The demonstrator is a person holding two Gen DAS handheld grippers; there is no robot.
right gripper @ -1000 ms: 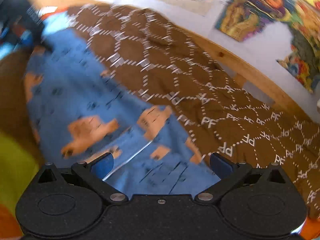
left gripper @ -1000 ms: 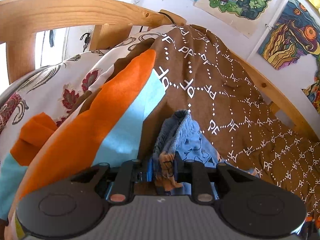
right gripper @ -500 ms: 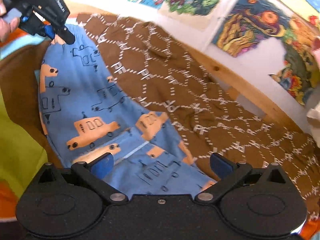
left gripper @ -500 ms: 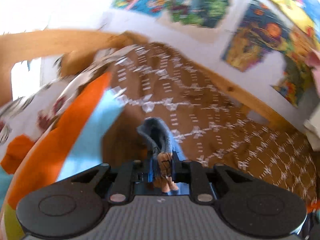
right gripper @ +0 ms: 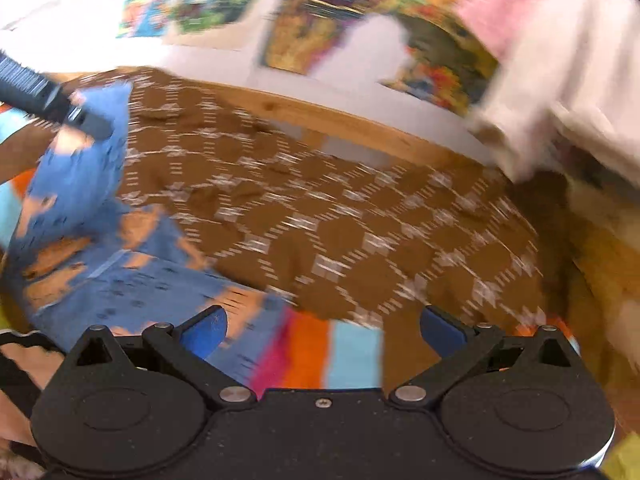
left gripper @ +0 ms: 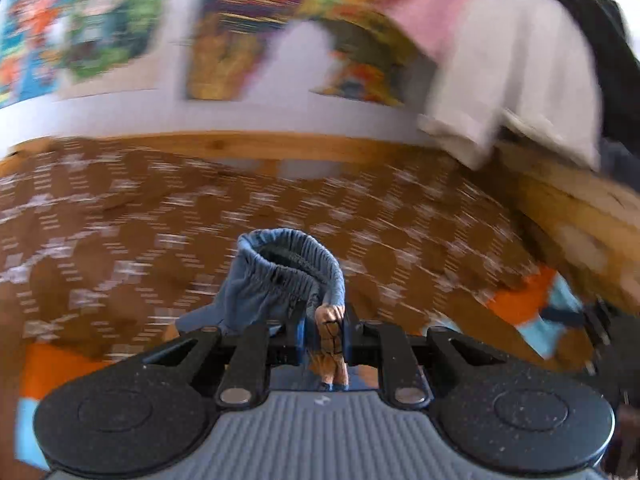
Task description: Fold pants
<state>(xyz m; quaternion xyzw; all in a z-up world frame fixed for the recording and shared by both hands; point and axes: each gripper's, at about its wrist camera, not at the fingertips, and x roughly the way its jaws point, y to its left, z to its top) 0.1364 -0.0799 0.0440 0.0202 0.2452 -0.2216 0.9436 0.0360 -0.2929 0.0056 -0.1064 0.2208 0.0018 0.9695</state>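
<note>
Bedspread [left gripper: 400, 216] view swung; pants [left gripper: 280, 280] lifted

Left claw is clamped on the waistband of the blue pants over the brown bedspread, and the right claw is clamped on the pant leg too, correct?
Not quite. The right claw is open, with nothing between its pads, as the right wrist view shows. The rest holds: the left claw is clamped on the waistband of the blue pants over the brown bedspread.

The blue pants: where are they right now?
The blue pants lie at the left of the right wrist view on the brown bedspread, waistband pinched in the left gripper.
</note>
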